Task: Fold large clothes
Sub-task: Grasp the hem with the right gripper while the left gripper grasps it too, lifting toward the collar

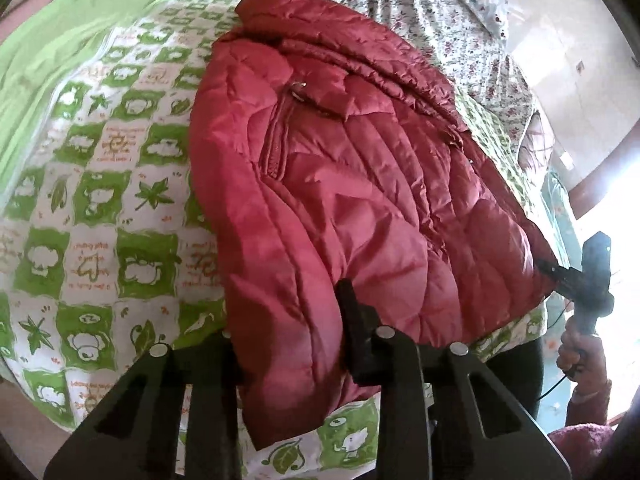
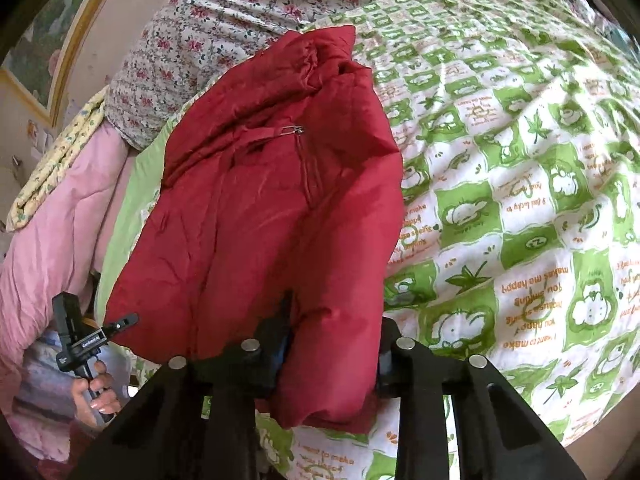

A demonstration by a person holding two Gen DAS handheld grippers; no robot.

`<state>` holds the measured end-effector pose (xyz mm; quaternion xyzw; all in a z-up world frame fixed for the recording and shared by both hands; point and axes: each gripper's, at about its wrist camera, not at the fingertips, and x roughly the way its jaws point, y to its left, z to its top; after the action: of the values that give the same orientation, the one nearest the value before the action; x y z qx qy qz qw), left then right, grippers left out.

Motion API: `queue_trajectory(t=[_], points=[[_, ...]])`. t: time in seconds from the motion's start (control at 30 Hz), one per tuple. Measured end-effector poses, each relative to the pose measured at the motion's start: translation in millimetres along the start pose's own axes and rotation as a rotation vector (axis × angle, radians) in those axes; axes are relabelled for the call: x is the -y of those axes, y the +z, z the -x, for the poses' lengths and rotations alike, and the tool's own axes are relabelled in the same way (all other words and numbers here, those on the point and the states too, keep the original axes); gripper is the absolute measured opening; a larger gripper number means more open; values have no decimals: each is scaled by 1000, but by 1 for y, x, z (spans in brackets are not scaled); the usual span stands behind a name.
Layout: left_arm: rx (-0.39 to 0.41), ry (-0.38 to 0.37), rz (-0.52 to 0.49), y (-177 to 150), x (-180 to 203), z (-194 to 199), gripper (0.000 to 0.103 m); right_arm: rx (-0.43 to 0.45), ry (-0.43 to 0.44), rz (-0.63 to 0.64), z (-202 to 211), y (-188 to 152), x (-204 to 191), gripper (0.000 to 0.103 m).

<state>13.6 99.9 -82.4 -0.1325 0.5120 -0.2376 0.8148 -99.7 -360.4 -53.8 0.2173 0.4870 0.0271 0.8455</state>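
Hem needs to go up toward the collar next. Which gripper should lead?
Left, narrowly. Both clamp the red jacket hem, but fabric sits deeper in the left gripper than in the right gripper.

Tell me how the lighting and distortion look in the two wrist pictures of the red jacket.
Left wrist view: window glare blows out the right edge; the red jacket looks washed pink. Right wrist view: even light, deeper red, no glare. Both: fisheye bends the green patterned bedspread, dark corners.
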Motion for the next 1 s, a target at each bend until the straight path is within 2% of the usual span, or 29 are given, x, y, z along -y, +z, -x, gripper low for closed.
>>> queue_trajectory(t=[0.23, 0.33, 0.43, 0.47, 0.57, 0.6, 0.67, 0.73, 1.0], points=[[0, 0, 5, 1, 1, 0, 25, 7, 30, -14, -1, 1, 3, 28], [-10, 6, -1, -1, 2, -2, 25, 0, 73, -63, -2, 0, 12, 38], [-33, 10, 21, -1, -1, -5, 34, -4, 77, -71, -3, -4, 15, 40], [-42, 11, 28, -2, -3, -6, 40, -3, 79, -73, -3, -5, 15, 41], [-45, 9, 22, -3, -3, -7, 40, -4, 88, -77, -2, -6, 16, 40], [-41, 10, 15, -3, -2, -7, 39, -3, 85, -70, -2, -6, 15, 37], [-28, 5, 7, -2, 0, -4, 26, 0, 83, -56, 0, -6, 12, 28], [-11, -15, 18, 2, 0, 1, 22, 16, 96, -43, 4, -4, 7, 25], [75, -45, 7, 23, 13, 27, 18, 108, 151, 12, 26, 21, -19, 21]])
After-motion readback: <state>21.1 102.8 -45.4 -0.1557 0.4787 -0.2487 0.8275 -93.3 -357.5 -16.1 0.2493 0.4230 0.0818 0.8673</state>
